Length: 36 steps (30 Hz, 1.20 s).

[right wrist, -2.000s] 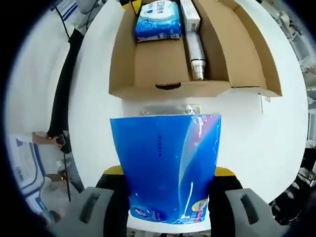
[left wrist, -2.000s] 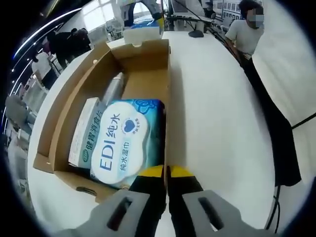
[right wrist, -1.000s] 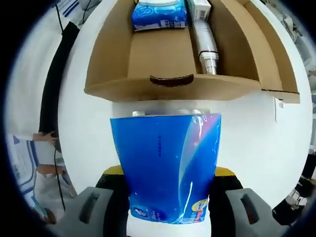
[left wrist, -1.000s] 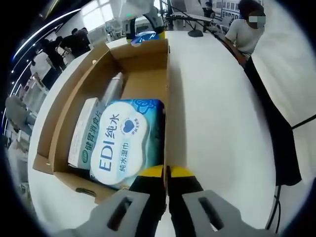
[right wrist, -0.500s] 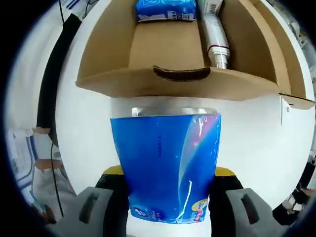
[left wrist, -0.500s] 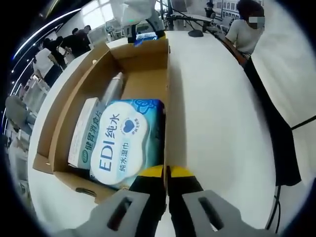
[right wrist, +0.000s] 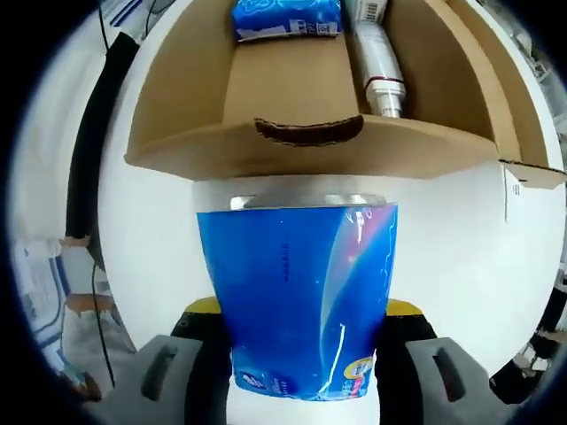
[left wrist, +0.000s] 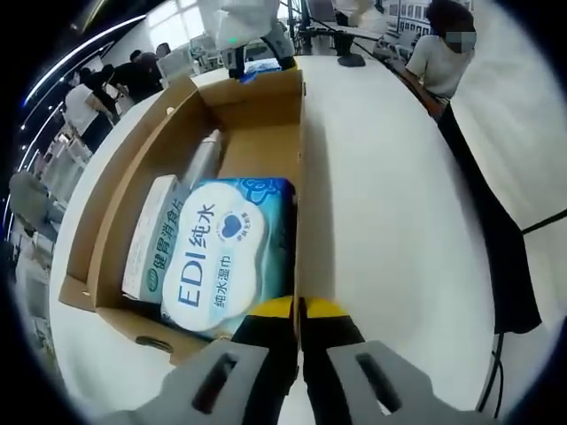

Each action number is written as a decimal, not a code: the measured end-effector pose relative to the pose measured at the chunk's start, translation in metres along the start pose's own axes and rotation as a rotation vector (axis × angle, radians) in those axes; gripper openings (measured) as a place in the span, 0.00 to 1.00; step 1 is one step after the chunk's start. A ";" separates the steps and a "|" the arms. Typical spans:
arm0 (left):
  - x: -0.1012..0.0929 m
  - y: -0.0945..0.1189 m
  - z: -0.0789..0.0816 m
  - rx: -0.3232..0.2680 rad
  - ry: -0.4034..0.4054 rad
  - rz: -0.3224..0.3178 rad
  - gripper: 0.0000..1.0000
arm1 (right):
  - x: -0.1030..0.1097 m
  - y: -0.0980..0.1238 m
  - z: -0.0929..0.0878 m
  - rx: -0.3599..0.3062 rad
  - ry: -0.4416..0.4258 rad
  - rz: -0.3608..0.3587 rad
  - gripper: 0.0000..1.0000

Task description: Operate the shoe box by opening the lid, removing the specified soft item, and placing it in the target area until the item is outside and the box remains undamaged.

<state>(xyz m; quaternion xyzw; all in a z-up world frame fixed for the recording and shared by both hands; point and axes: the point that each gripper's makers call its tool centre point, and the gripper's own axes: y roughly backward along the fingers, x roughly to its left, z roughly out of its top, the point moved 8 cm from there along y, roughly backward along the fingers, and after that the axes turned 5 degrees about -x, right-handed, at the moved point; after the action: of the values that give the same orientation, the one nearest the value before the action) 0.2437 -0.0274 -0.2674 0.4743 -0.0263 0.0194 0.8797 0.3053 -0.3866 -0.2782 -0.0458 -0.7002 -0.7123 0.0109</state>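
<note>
The blue soft pack (right wrist: 301, 301) was clamped between the two jaws of the right tongs (right wrist: 301, 354), held outside the shoe box (right wrist: 301, 146) and just in front of its near end wall, above the white bench (right wrist: 461, 257). Its silvery sealed top edge reached up to the lower edge of that wall, which had a curved finger slot cut in it. Inside the open box lay a pack of wet wipes (right wrist: 285, 18) at the far end and a silver bottle (right wrist: 379, 66) beside it.

In the left gripper view the box (left wrist: 266, 106) lay lengthwise on the bench (left wrist: 390, 204), with the wipes pack (left wrist: 229, 252) nearest the camera, a flat white carton (left wrist: 152, 235) along its side and the bottle (left wrist: 202, 159) farther in. The left tongs (left wrist: 298, 312) were pressed together with no gap, gripping nothing, their tips just at the box's near corner. The right tongs (left wrist: 257, 64) with the blue pack showed beyond the far end. People (left wrist: 438, 57) stood around the bench.
</note>
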 end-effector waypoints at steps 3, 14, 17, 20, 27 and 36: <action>0.000 0.000 0.000 0.000 0.001 0.000 0.00 | 0.000 0.000 0.000 0.003 -0.016 0.006 0.64; 0.000 0.000 0.000 0.000 0.004 -0.001 0.00 | 0.000 -0.001 -0.002 -0.008 -0.025 0.013 0.68; 0.000 0.000 0.001 0.000 0.004 -0.001 0.00 | 0.001 -0.001 -0.004 -0.036 -0.032 0.002 0.69; 0.000 0.000 0.000 0.000 0.004 -0.001 0.00 | 0.002 0.001 -0.004 -0.081 -0.001 -0.026 0.71; 0.001 -0.001 0.000 -0.001 0.009 -0.003 0.00 | 0.008 0.019 -0.002 -0.188 -0.061 -0.050 0.82; 0.000 -0.001 0.000 -0.002 0.003 -0.001 0.00 | 0.016 0.041 -0.002 -0.260 -0.145 -0.122 0.89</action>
<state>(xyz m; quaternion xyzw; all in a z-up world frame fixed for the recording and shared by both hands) 0.2434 -0.0277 -0.2678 0.4734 -0.0247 0.0199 0.8803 0.2924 -0.3881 -0.2359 -0.0556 -0.6024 -0.7913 -0.0887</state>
